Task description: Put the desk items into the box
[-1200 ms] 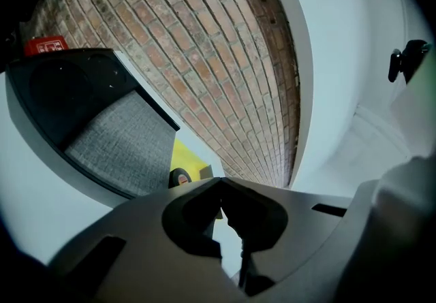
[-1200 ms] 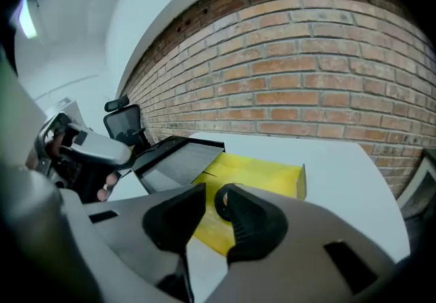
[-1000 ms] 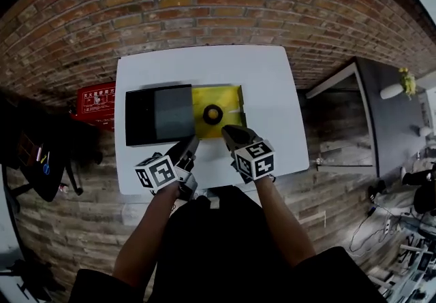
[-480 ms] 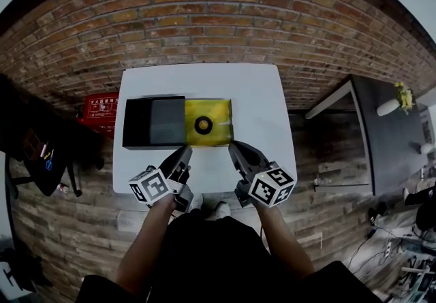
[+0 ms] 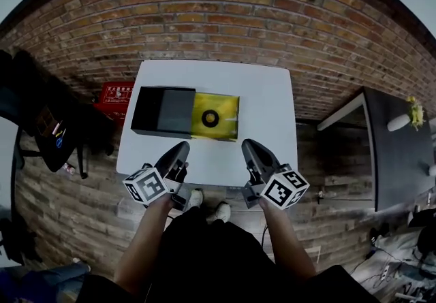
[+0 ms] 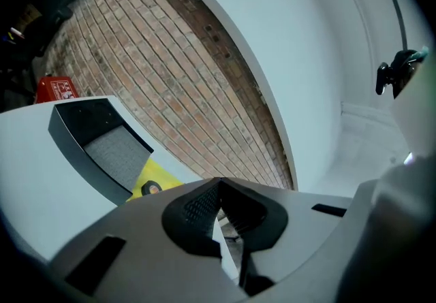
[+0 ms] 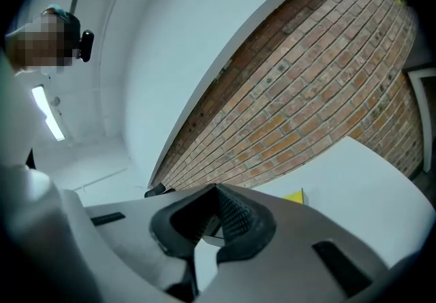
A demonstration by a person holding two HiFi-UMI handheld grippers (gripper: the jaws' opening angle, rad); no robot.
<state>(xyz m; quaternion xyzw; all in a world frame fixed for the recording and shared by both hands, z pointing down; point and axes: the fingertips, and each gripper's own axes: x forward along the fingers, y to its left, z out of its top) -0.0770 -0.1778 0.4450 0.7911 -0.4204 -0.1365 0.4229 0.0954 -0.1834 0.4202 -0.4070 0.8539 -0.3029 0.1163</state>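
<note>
A black box (image 5: 162, 111) lies on the white table (image 5: 266, 111), and a yellow tray (image 5: 223, 124) sticks out of its right end. A black tape roll (image 5: 210, 116) rests in the tray. My left gripper (image 5: 180, 154) hovers at the table's near edge, below the box, shut and empty. My right gripper (image 5: 250, 150) is level with it further right, also shut with nothing between its jaws. The left gripper view shows the left gripper (image 6: 218, 183), the box (image 6: 95, 138), the tray (image 6: 162, 176) and the roll (image 6: 148, 188). The right gripper view shows the right gripper (image 7: 216, 190) and a corner of the tray (image 7: 295, 196).
A brick wall (image 5: 225, 16) rises behind the table. A red crate (image 5: 116, 94) stands on the floor at the table's left, with dark bags (image 5: 48, 131) beyond it. A dark desk (image 5: 398, 152) stands to the right. The person's shoes (image 5: 221, 211) show under the near edge.
Both grippers have drawn back from the box towards the table's near edge. The right gripper's jaws have closed fully. The box and the roll stay where they were.
</note>
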